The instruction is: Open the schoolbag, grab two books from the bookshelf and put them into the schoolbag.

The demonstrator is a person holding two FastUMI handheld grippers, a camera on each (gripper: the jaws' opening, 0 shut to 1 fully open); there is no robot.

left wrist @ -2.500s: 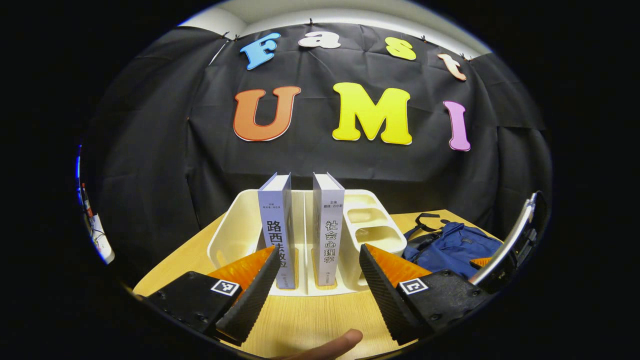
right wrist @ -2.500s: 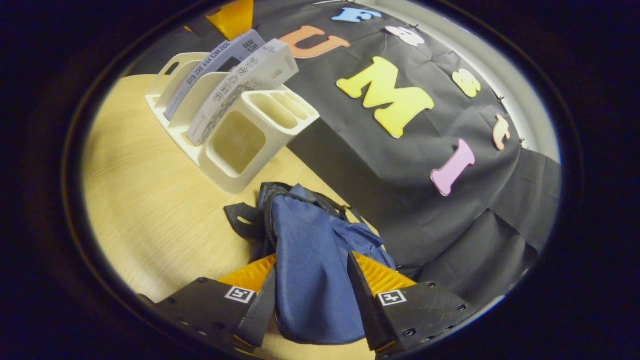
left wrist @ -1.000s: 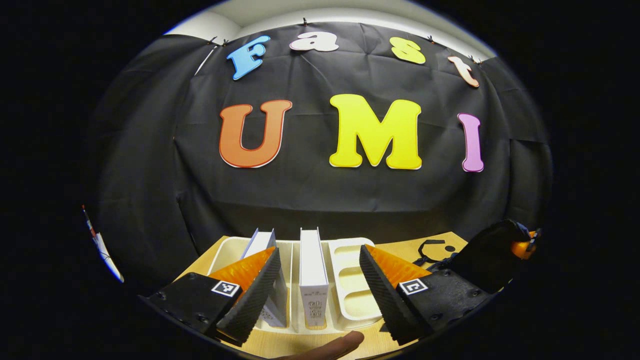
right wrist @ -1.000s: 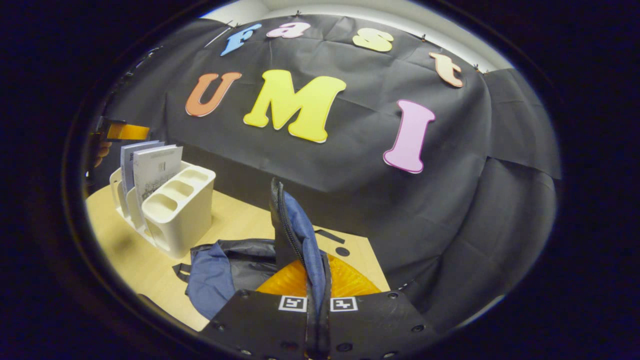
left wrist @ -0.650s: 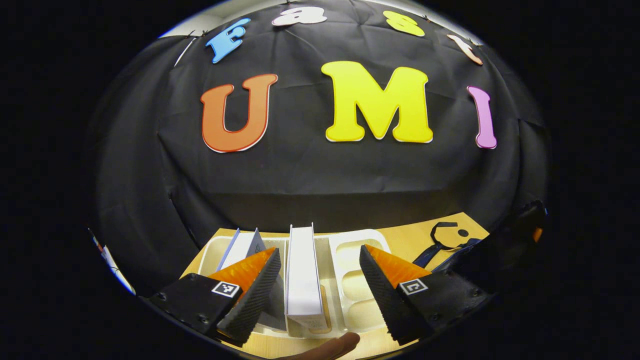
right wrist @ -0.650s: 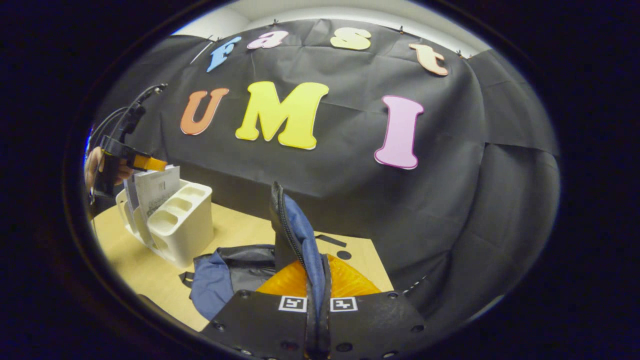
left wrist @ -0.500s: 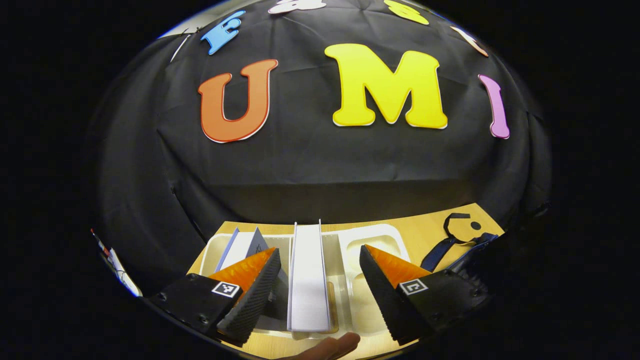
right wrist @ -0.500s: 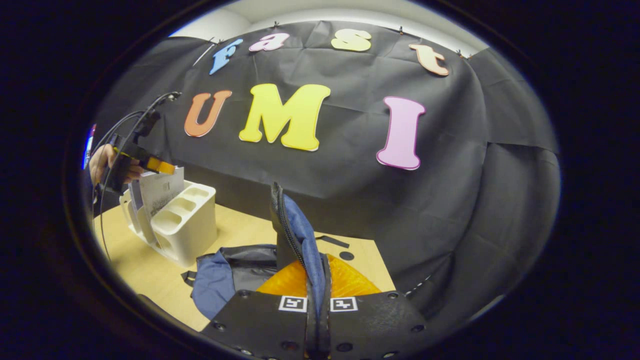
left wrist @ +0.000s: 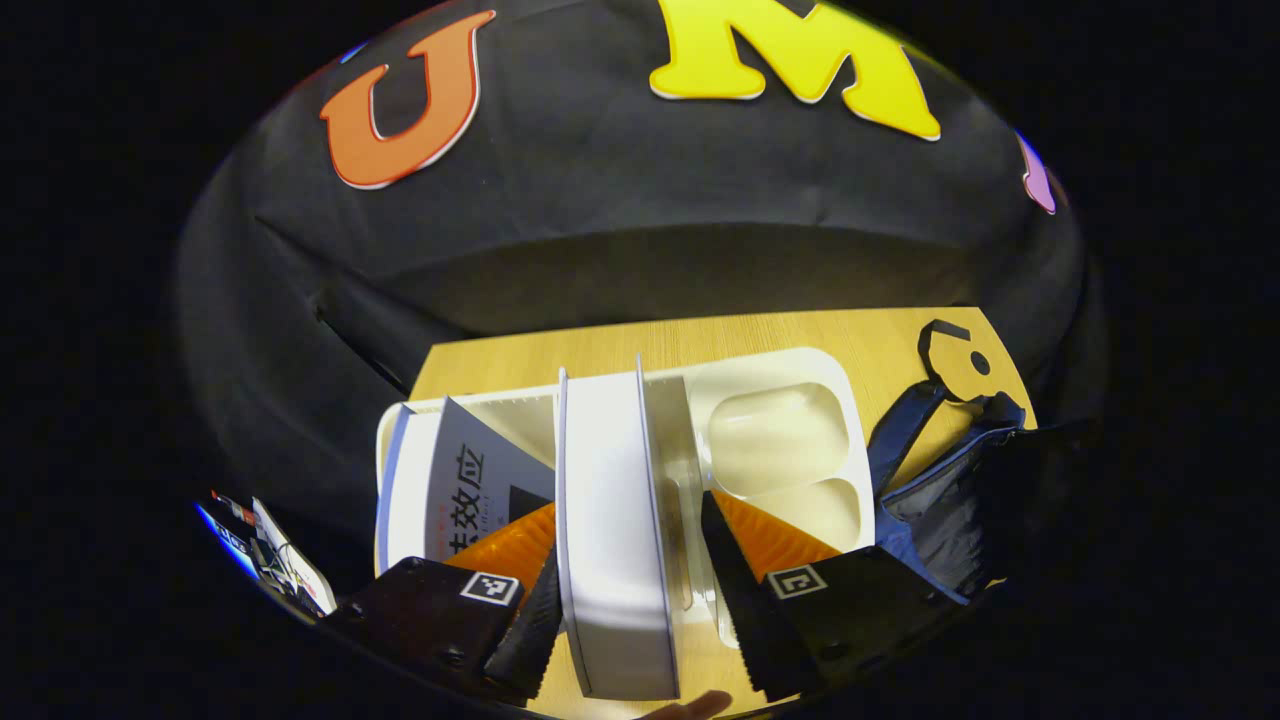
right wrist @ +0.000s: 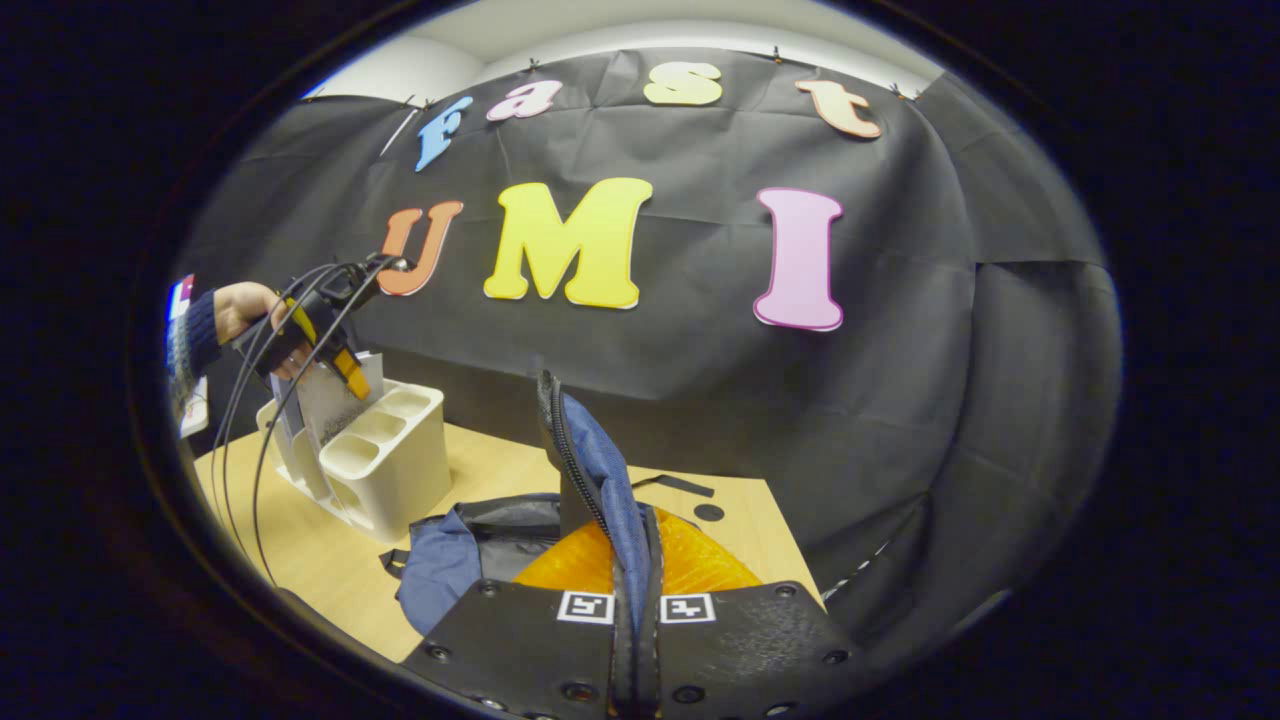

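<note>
The left gripper (left wrist: pixel 628 600) hung spread wide over the white bookshelf (left wrist: pixel 770 440) on the wooden desk (left wrist: pixel 700 335), its fingers straddling an upright book (left wrist: pixel 610 520) without pressing it. A second book (left wrist: pixel 440 480) leaned beside. The right gripper (right wrist: pixel 632 590) was clenched on the blue schoolbag's (right wrist: pixel 600 480) zippered edge, lifting it.

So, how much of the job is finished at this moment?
Done: the right gripper holds the schoolbag flap up. In hand: the left gripper straddles one book in the bookshelf, not clamped. Left: both books, including the leaning book, must go in.
</note>
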